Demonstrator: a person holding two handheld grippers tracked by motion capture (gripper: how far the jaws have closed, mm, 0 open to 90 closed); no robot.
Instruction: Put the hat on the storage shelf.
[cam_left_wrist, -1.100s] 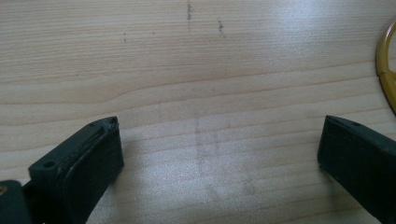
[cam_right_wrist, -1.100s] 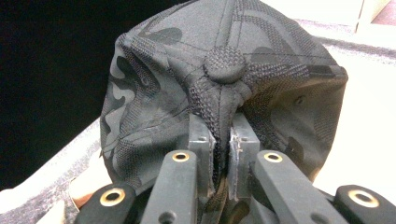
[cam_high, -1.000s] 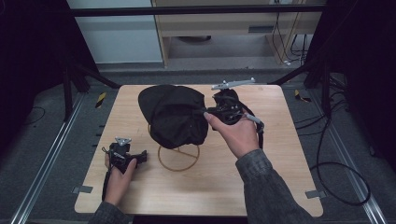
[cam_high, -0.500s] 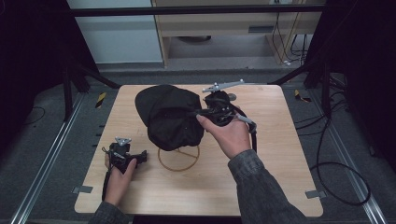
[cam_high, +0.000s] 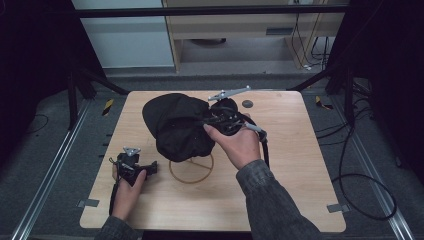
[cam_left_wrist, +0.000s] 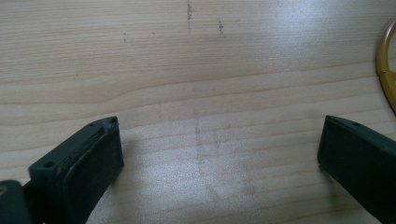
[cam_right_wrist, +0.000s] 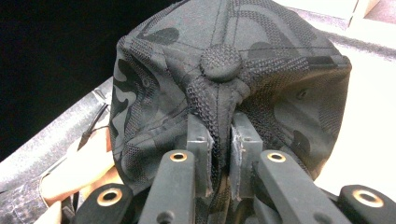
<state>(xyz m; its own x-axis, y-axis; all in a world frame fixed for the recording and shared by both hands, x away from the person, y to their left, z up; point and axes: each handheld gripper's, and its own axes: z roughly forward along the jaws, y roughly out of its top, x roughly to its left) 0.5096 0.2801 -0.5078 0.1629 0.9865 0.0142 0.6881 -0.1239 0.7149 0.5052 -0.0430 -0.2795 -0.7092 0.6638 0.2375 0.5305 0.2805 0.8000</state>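
Right gripper (cam_high: 212, 120) pinches a fold of the black patterned fabric cap (cam_high: 175, 125) just below its round top button (cam_right_wrist: 221, 62) – no brand or writing can be read on it. This cap hangs over the middle of the light wooden table (cam_high: 295, 165), above a yellow ring stand (cam_high: 191, 169). Left gripper (cam_high: 145, 167) rests near the table's left edge, jaws spread wide over bare wood – free room lies on the right side.

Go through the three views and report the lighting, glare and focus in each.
High view: dim room, table evenly lit, black cap nearly featureless. Left gripper view: pale glare on the wood, soft shadows under the open left tongs, gold ring cut at the edge. Right gripper view: cap fabric sharp where the right tongs pinch it, background dark on one side, washed out on the other.
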